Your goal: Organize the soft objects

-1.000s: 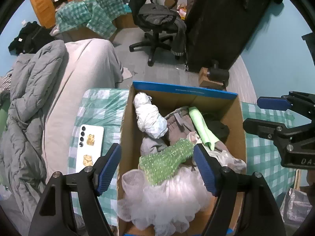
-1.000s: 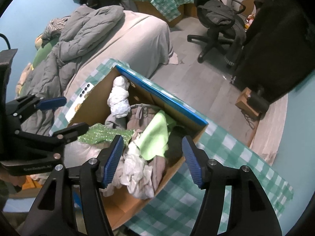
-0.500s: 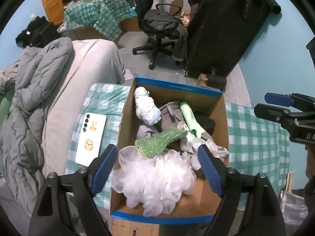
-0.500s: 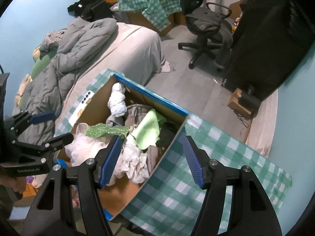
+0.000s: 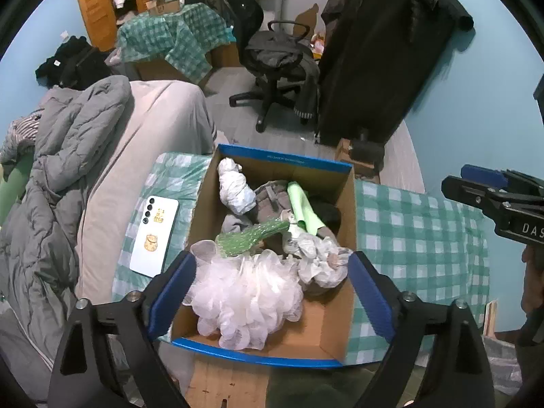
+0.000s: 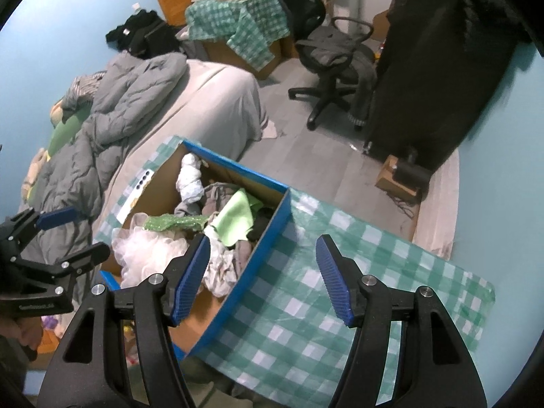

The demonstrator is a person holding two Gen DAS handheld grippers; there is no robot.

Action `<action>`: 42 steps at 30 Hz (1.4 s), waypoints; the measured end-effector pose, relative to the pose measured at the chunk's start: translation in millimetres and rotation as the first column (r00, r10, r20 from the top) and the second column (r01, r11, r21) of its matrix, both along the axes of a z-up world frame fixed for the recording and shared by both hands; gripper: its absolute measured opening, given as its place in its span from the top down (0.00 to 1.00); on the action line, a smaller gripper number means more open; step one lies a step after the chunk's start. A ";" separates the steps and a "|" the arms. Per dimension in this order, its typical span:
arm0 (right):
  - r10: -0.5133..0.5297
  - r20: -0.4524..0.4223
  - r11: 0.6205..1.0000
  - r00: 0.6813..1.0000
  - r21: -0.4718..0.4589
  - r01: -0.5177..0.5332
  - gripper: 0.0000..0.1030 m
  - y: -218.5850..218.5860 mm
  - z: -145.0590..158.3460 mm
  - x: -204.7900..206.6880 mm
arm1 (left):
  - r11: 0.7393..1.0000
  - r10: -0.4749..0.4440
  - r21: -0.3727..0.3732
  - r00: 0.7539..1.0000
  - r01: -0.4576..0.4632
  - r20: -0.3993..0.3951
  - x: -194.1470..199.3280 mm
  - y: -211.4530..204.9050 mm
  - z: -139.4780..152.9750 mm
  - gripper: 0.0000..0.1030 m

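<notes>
A cardboard box with blue edges (image 5: 282, 161) (image 6: 272, 217) stands on a green checked tablecloth. It holds a white mesh puff (image 5: 248, 295) (image 6: 146, 251), green bubble wrap (image 5: 251, 238), a white bundle (image 5: 234, 187), a light green cloth (image 5: 302, 207) (image 6: 234, 217), grey cloth and crumpled white plastic (image 5: 319, 255). My left gripper (image 5: 268, 295) is open and empty, high above the box's near end. My right gripper (image 6: 261, 275) is open and empty above the box's right wall and the tablecloth.
A white phone (image 5: 154, 234) lies on the tablecloth left of the box. A bed with a grey duvet (image 5: 68, 170) is on the left. An office chair (image 5: 275, 64) and a black hanging cover (image 5: 384, 54) stand behind.
Both grippers have pulled up and back from the box, which now looks smaller. Both stay open and empty. The box contents have not moved.
</notes>
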State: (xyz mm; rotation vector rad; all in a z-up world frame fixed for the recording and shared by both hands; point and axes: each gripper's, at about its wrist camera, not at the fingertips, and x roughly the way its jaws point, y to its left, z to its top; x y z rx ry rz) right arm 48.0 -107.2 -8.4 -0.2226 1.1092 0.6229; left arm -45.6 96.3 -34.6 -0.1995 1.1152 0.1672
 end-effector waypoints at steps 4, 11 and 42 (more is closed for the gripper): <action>-0.024 0.006 1.000 1.000 0.007 0.024 0.38 -14.7 7.7 -5.3 | 1.000 0.017 -0.018 1.000 -0.017 0.011 -5.2 -6.5 6.9 0.09; -0.065 0.023 0.998 0.998 0.014 0.064 0.38 -40.2 18.4 -15.8 | 1.000 0.016 -0.014 1.000 -0.016 0.018 -11.4 -20.5 13.7 0.09; -0.097 0.018 0.995 0.995 0.030 0.097 0.38 -74.4 28.2 -13.0 | 0.998 -0.011 0.068 1.000 0.010 0.020 -12.6 -64.8 30.1 0.04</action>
